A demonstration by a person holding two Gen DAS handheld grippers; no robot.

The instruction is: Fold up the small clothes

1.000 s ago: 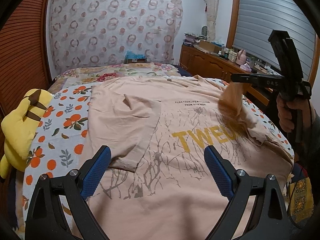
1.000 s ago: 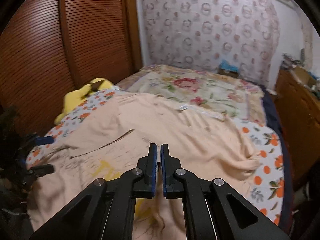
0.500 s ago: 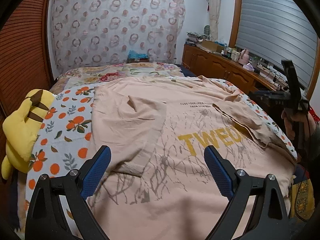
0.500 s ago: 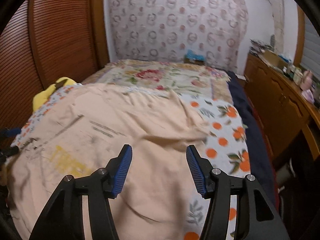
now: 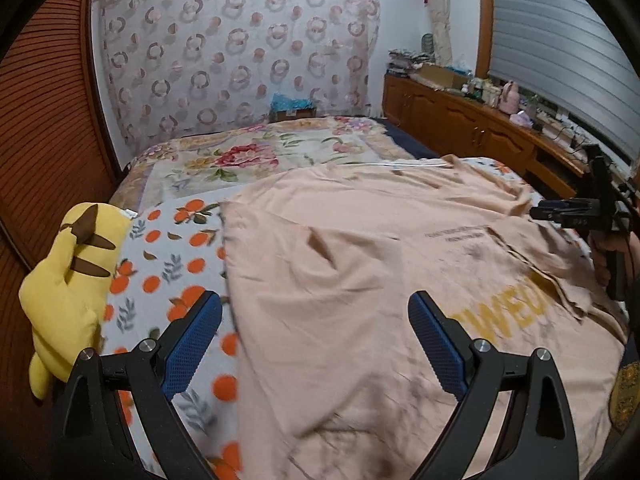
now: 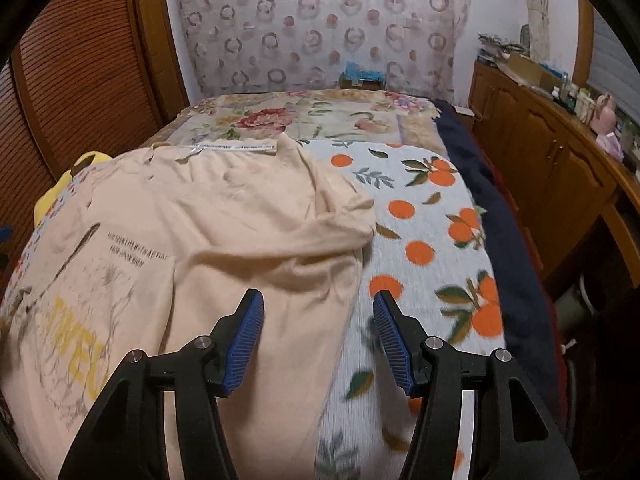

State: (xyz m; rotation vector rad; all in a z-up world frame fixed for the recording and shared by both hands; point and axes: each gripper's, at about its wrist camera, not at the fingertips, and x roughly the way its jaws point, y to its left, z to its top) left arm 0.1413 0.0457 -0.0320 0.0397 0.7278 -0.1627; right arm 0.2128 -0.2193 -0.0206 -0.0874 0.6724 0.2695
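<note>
peach t-shirt (image 5: pixel 360 280) spread flat on the bed, printed side up, yellow letters (image 5: pixel 504 320) and small dark text lines (image 6: pixel 136 252) showing. both sleeves folded inward over the body; right sleeve (image 6: pixel 288 216) rumpled, its edge lying near the shirt's right border. collar with white label (image 6: pixel 232 147) at the far end. lying on an orange-print blanket (image 6: pixel 420 240), which shows to the left and right of the shirt. floral quilt (image 5: pixel 260 156) farther up the bed.

left tongs (image 5: pixel 316 344) wide, nothing between the blue pads, hovering over the shirt's left edge, left pad above the blanket, right pad above the cloth. right tongs (image 6: pixel 318 340) have just been opening, now parted to a middling gap with nothing gripped, poised over the shirt's right edge; in the left view seen at the far right, held in a hand (image 5: pixel 604 252).

yellow plush toy (image 5: pixel 68 276) at the bed's left edge, beside the wooden slatted wardrobe door (image 6: pixel 80 80). circle-patterned curtain (image 5: pixel 240 52) on the far wall. wooden cabinet (image 6: pixel 560 152) along the right, cluttered on top.
</note>
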